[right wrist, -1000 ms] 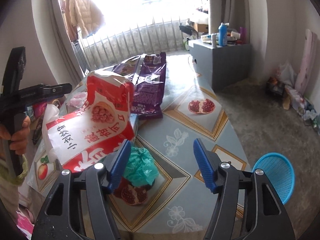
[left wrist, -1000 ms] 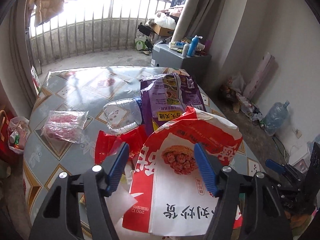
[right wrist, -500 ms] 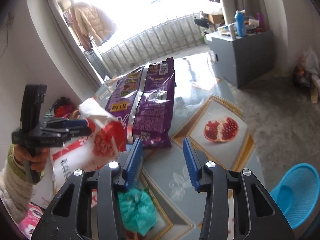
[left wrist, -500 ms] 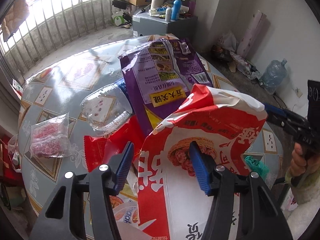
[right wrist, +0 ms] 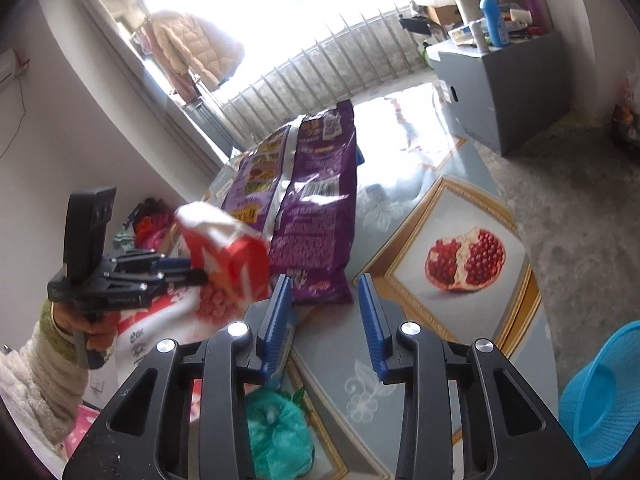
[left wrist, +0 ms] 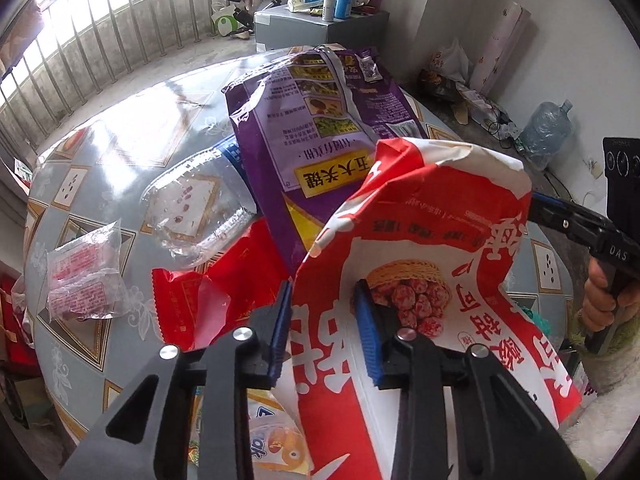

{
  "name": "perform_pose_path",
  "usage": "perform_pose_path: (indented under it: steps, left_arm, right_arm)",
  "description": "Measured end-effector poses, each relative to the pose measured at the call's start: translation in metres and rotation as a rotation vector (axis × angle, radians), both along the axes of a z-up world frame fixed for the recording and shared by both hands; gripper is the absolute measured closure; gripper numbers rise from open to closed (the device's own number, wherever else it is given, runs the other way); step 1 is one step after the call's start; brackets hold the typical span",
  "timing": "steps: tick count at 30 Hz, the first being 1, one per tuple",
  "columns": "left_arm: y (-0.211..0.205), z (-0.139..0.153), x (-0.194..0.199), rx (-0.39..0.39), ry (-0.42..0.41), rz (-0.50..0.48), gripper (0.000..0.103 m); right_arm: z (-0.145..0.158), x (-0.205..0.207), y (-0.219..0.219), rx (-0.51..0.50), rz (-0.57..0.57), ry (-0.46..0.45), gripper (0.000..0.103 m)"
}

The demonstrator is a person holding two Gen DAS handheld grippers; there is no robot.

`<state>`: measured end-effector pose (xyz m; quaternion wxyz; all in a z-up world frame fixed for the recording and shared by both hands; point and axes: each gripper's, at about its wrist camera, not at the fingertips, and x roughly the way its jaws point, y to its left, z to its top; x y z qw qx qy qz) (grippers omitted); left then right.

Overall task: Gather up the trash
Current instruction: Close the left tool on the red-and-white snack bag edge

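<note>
My left gripper is closing on the left edge of a big red and white snack bag, one finger on each side of the bag's wall, and holds it up above the table. The bag also shows in the right wrist view, with the left gripper at its side. My right gripper is partly open and empty above the table's near edge. A purple bag lies behind, also in the right wrist view. A green crumpled bag lies below my right fingers.
A clear plastic bottle, a red wrapper and a clear packet lie on the patterned table. A blue basket stands on the floor at right. A grey cabinet stands beyond the table.
My left gripper's fingers have narrowed onto the red and white bag and lifted it. My right gripper has risen, tilted and narrowed its opening.
</note>
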<state>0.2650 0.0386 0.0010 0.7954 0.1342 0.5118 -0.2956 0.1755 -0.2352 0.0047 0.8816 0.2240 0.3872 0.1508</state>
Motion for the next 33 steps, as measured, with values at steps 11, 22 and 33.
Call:
perform_pose_path:
  steps: [11,22,33]
  left_arm:
    - [0.011,0.029,-0.024,-0.113,-0.043,0.025,0.098]
    - [0.037,0.068,-0.074,-0.263,-0.114,0.104,0.102]
    - [0.068,0.036,-0.145,-0.392,-0.082,0.293,0.102]
  right_arm:
    - [0.001,-0.046,-0.001,-0.032,0.020,0.019,0.068]
    - [0.007,-0.066,-0.004,-0.020,-0.019,0.000,0.068]
    - [0.037,-0.066,0.032,-0.020,0.071,-0.104,0.068]
